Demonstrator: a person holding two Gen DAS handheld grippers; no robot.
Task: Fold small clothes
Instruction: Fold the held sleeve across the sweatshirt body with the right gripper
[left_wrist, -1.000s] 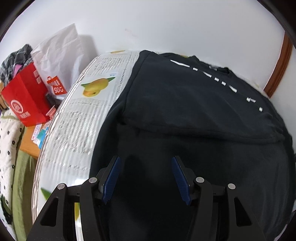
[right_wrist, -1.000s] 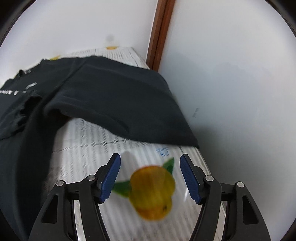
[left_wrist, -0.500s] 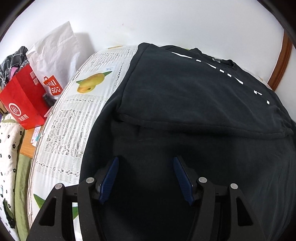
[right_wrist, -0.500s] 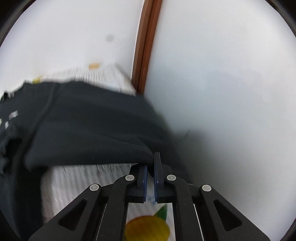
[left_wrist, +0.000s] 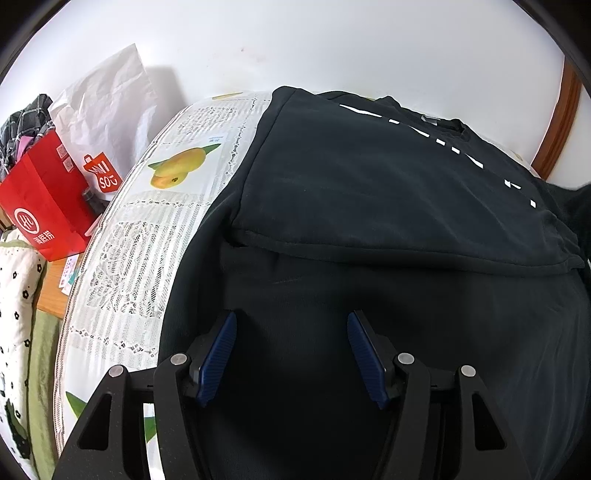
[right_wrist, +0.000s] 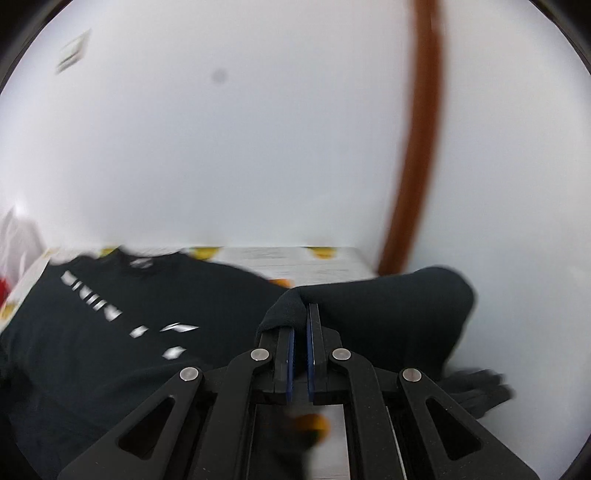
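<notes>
While spread across white lace-patterned tabletop cloth with printed yellow fruit (left_wrist: 122, 258), black cotton T-shirt with white lettering (left_wrist: 369, 192) lies with one side already folded over its body. Left claw (left_wrist: 291, 350) released, blue pads (left_wrist: 221, 350) apart, hovering over dark fabric with nothing pinched. Right claw (right_wrist: 300, 321) clenched on T-shirt's sleeve edge (right_wrist: 388, 306), lifted clear of cloth; view blurred. Beside tabletop's left edge: red paper bag (left_wrist: 40, 206), white paper bag (left_wrist: 107, 107). Brown wooden trim (right_wrist: 417, 147) against white wall.
</notes>
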